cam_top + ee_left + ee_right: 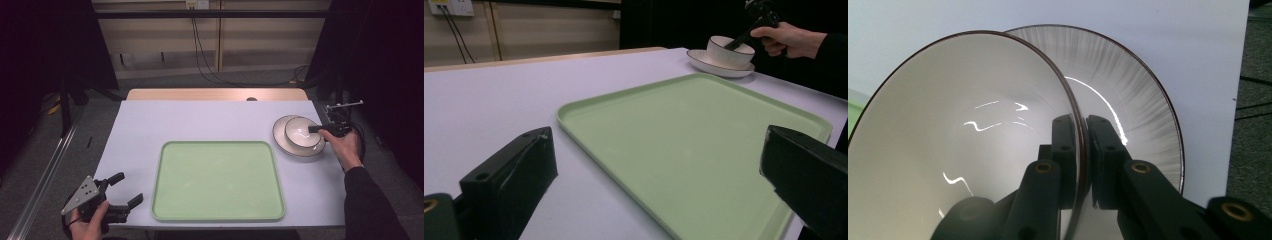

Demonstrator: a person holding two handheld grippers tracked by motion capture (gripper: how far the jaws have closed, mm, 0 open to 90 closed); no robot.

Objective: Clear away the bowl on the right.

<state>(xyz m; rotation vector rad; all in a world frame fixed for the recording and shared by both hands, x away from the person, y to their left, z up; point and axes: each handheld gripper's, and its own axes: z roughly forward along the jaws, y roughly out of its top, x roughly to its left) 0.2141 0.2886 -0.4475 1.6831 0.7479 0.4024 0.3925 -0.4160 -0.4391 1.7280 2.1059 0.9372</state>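
Note:
A white bowl with a dark rim sits on a white plate at the right of the table. My right gripper is shut on the bowl's near rim, one jaw inside and one outside; the right gripper view shows the bowl, the plate behind it and the gripper pinching the rim. A light green tray lies empty in the middle. My left gripper is open at the front left corner, off the tray's left edge, with nothing between its jaws. From the left gripper view the tray stretches toward the bowl.
The table has a pale lilac top with a wooden strip along the far edge. Cables hang down the back wall. Dark floor and a metal rail lie to the left.

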